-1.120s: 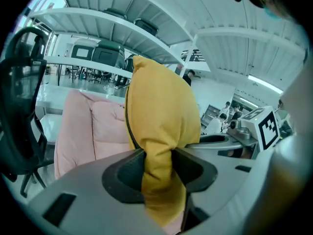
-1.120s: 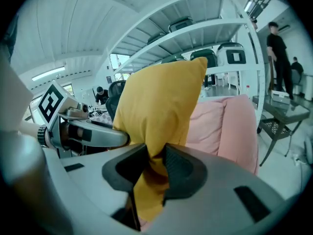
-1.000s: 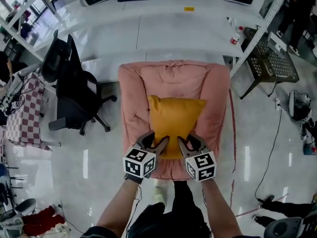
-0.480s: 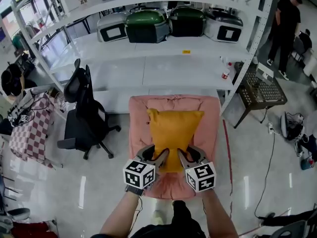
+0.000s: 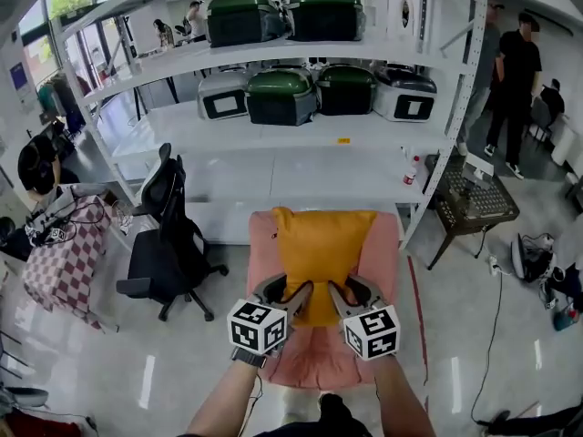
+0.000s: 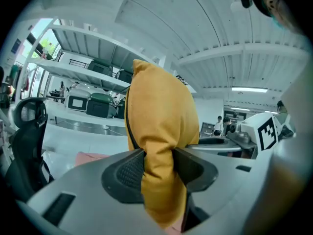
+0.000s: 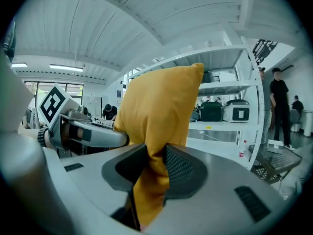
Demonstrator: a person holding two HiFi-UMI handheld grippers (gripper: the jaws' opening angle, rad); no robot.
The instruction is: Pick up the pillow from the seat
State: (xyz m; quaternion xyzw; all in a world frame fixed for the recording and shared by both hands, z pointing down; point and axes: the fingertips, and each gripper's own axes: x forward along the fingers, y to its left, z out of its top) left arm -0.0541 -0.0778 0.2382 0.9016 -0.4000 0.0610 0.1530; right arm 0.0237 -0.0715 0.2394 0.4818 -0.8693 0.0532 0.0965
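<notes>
A mustard-yellow pillow (image 5: 321, 253) hangs in the air above the pink seat (image 5: 314, 358), pinched by its near edge in both grippers. My left gripper (image 5: 293, 299) is shut on the pillow's near left corner; in the left gripper view the pillow (image 6: 161, 136) is squeezed between the dark pads. My right gripper (image 5: 344, 299) is shut on the near right corner, and the pillow (image 7: 156, 116) bunches between its pads. Both grippers point nearly level, side by side.
A black office chair (image 5: 168, 244) stands left of the seat. White shelving (image 5: 301, 162) holding several cases runs behind it. A wire-mesh table (image 5: 474, 198) is at the right, and people stand at the far right (image 5: 521, 71). A checked cloth (image 5: 59, 262) lies at the left.
Both grippers have risen together with the pillow, which has come up off the pink seat. The head view has tilted up, so the shelves and cases now show.
</notes>
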